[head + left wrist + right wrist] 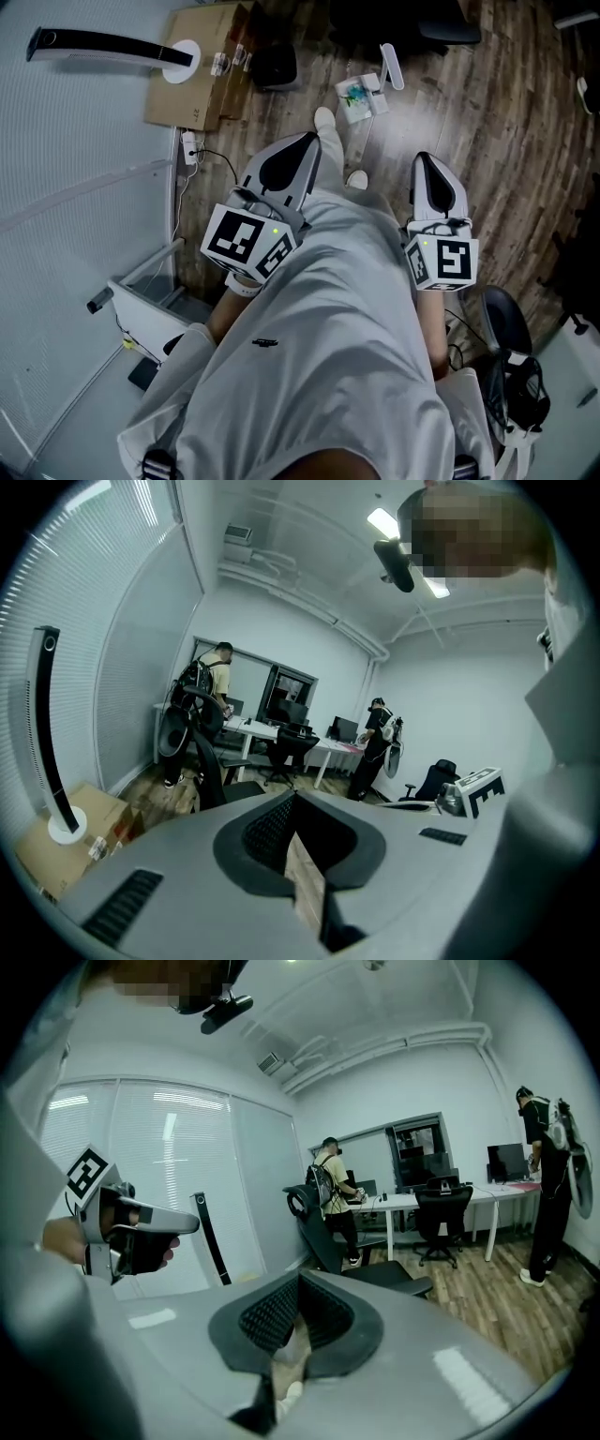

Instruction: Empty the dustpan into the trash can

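Box [178, 98] ahead-left (by wall [75, 197]) w/ stand base [182, 61] on it; shoe [325, 119] to its right.

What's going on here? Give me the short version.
A person standing on a wood floor holds a left claw and a right claw out in front, side by side. Both claws are shut with nothing between the jaws. No dustpan or trash can shows in any view, so the emptying is not under way. A cardboard box sits by the wall ahead, and other people stand at desks across the room.
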{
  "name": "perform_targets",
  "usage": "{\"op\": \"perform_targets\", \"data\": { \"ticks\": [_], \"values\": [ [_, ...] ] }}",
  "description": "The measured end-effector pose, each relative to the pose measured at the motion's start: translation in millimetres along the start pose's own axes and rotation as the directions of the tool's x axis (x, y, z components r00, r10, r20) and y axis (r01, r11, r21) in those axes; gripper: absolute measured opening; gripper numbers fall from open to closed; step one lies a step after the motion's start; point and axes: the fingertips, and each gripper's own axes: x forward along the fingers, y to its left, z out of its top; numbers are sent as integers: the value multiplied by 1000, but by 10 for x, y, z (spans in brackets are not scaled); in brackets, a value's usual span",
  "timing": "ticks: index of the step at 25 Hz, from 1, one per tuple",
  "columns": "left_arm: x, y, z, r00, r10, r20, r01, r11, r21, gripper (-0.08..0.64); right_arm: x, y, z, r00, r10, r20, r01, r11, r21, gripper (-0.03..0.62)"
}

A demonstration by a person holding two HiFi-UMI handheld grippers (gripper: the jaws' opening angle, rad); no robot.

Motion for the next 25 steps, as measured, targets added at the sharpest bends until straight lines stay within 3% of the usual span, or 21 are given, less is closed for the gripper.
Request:
{"op": "perform_targets", "data": {
  "ticks": [5, 15, 22, 25],
  "values": [
    [420, 235, 144, 999, -46, -21, 47, 999, 5, 8, 369, -160, 114, 999, -33, -13, 33, 999, -3, 12],
    [1169, 844, 776, 992, -112, -59, 115, 993, 36, 6, 1288, -460, 511, 993, -100, -62, 99, 995, -11, 12],
    [1323, 1361, 846, 969, -233, -81, 239, 968, 70, 6, 1766, -187, 414, 981, -165, -105, 167, 986, 8, 44],
    [1549, 1418, 964, 954, -281, -105, 289, 954, 73, 6, 1922, -289, 454, 971, -199, -135, 202, 979, 10, 58]
  ]
}}
